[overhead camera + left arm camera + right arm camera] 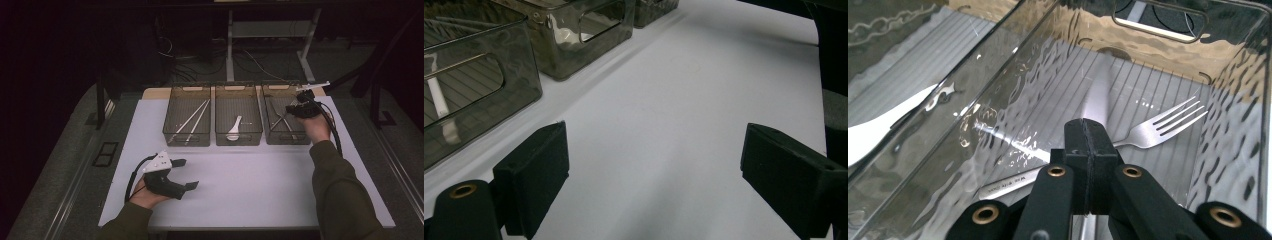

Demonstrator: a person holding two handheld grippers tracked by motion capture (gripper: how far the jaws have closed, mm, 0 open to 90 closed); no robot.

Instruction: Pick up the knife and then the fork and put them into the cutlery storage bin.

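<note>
Right tool (1093, 150), clamped on a utensil handle (1096, 97), hangs over the right bin (285, 137), release likely next; left tool (186, 175) wide open.

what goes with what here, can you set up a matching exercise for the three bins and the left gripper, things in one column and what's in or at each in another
Things:
1. left bin
2. middle bin
3. right bin
4. left gripper

Contents or state:
A. a white spoon
B. open, low over the white table
C. pale chopsticks lying slantwise
D. a metal fork, with the right gripper over it, jaws together on a metal handle

Pairs: 1-C, 2-A, 3-D, 4-B
</note>
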